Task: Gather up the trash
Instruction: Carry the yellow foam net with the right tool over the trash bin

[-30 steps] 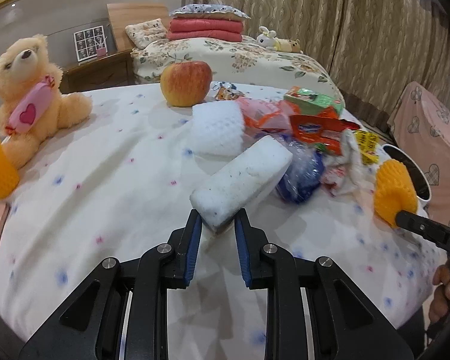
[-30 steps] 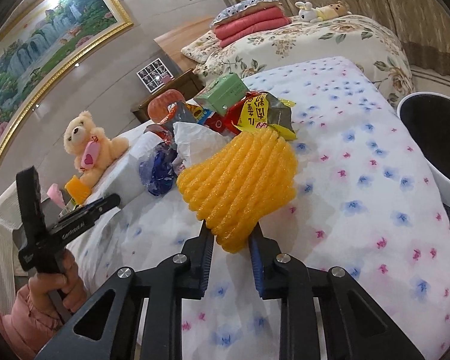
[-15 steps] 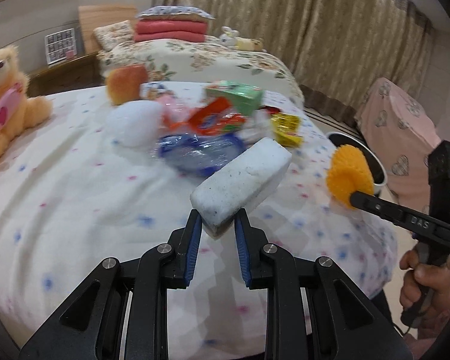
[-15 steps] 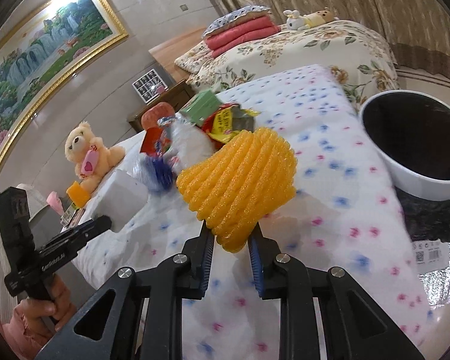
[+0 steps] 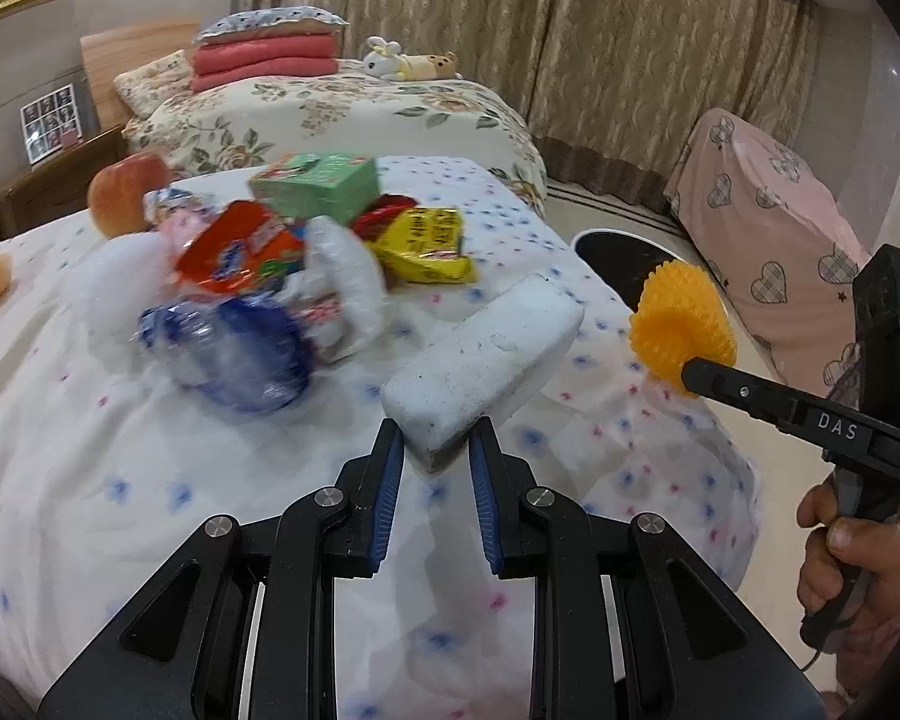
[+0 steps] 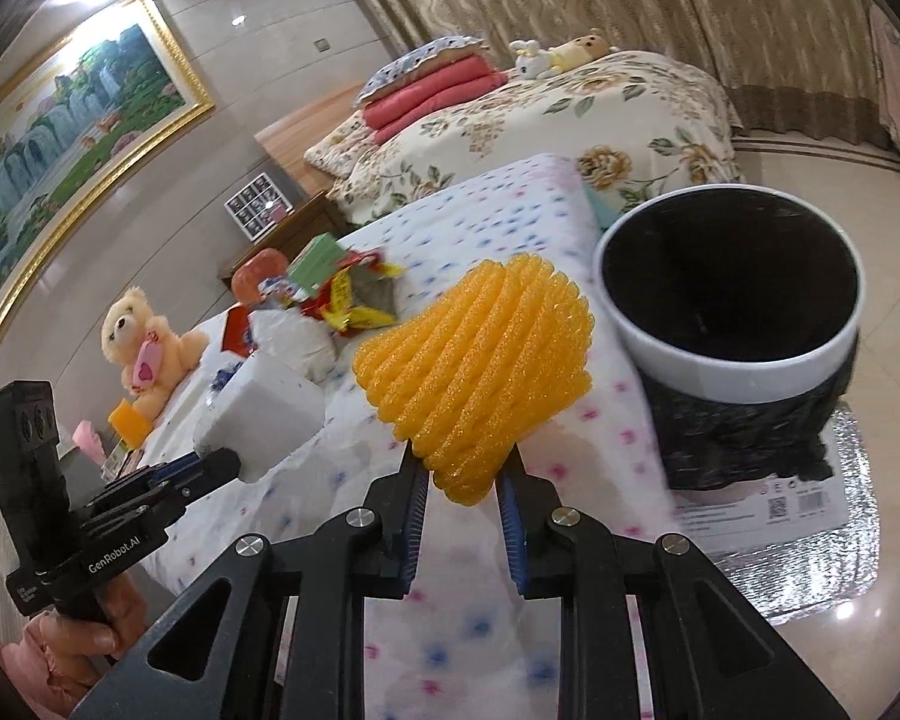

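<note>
My left gripper [image 5: 433, 450] is shut on one end of a white foam block [image 5: 486, 360], held above the flower-dotted bed cover [image 5: 90, 468]. My right gripper [image 6: 461, 477] is shut on a yellow foam fruit net [image 6: 480, 372], close to the white-rimmed bin [image 6: 732, 354] with its black liner, which stands on the floor beside the bed. From the left wrist view the yellow net [image 5: 681, 327] shows at the right, in front of the bin [image 5: 615, 252]. From the right wrist view the white block [image 6: 258, 408] shows at the left. A heap of wrappers [image 5: 306, 264] lies on the bed.
An apple [image 5: 126, 192] and a green box [image 5: 318, 183] sit by the heap. A teddy bear [image 6: 144, 342] sits at the bed's far side. A second bed [image 5: 330, 114] with pillows stands behind. A pink covered seat [image 5: 774, 228] is at the right. The bin rests on silver foil [image 6: 810, 564].
Both grippers have swung towards the bin side of the bed, each keeping its grip. The bin now looms large in the right wrist view, and the teddy has slid out of the left wrist view.
</note>
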A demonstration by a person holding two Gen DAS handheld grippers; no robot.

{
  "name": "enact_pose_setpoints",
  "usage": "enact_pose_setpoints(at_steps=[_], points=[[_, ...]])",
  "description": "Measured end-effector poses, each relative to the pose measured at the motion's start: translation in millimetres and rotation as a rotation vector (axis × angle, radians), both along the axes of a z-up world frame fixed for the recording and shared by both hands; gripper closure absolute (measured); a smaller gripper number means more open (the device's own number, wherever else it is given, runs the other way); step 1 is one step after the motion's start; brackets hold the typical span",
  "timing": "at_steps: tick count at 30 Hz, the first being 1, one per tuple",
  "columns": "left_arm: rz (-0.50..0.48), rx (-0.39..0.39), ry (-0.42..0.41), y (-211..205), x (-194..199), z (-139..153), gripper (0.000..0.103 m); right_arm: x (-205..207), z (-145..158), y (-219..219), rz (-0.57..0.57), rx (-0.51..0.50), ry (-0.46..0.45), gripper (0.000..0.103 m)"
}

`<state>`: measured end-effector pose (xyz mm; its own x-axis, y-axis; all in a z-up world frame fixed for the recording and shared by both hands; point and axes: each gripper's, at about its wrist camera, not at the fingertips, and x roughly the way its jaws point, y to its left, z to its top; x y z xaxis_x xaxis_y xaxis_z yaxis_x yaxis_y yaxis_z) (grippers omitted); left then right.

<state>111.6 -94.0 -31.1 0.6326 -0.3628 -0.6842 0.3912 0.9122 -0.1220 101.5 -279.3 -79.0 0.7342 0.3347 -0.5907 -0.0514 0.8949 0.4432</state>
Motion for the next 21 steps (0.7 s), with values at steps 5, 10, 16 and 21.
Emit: enact_pose_setpoints(at_steps=[5, 10, 16, 21], points=[[-0.024, 0.004, 0.005, -21, 8, 1, 0.082, 2, 2, -17, -0.028, 0.001, -0.001, 0.080], [-0.059, 0.014, 0.006, -49, 17, 1, 0.082, 5, 2, -35, -0.061, -0.006, 0.003, 0.080], [-0.097, 0.016, 0.011, -78, 27, 3, 0.082, 7, -1, -57, -0.103, -0.018, 0.023, 0.080], [-0.118, 0.027, 0.013, -100, 38, 3, 0.082, 13, -2, -74, -0.127, -0.028, 0.034, 0.080]])
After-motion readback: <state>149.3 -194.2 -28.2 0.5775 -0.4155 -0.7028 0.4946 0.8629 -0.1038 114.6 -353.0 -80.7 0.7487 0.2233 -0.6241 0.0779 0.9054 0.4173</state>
